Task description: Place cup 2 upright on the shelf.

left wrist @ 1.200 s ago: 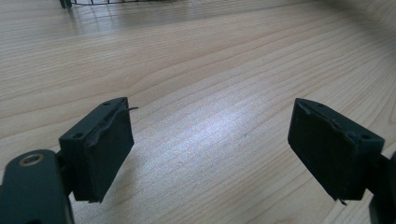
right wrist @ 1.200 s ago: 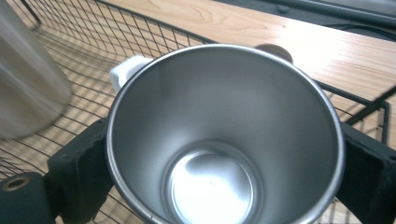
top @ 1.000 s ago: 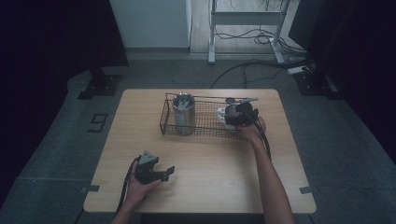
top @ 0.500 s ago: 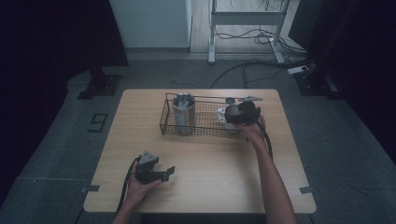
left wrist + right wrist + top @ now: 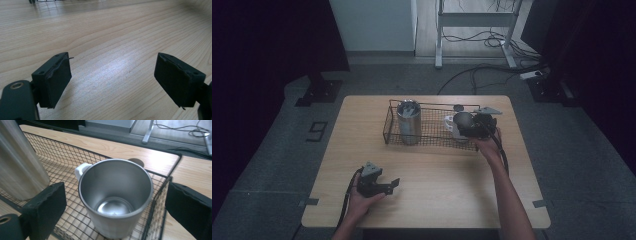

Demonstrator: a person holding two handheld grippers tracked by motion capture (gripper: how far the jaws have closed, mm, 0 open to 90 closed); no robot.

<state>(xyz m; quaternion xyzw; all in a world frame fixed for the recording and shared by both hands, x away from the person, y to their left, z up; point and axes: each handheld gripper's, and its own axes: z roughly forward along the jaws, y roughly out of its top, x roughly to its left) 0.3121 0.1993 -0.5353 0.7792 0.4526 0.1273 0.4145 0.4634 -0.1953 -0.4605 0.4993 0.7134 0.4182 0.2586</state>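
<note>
Left gripper (image 5: 393, 184) rests low on the table (image 5: 437, 190) near its front edge, held in the left hand (image 5: 362, 192), jaws level and standing apart with nothing between. Right gripper (image 5: 462, 125) hovers over the table's far right part, forearm stretched forward, jaws spread wide, gripping nothing.

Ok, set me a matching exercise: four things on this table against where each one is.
Things:
1. mug
2. tall tumbler
3. left tool
4. wire basket

Places:
A. upright in the basket's left end
B. on the table's far half
C. in the basket's right end
D. over the table's near part, jaws apart, nothing between them

Pairs: 1-C, 2-A, 3-D, 4-B
</note>
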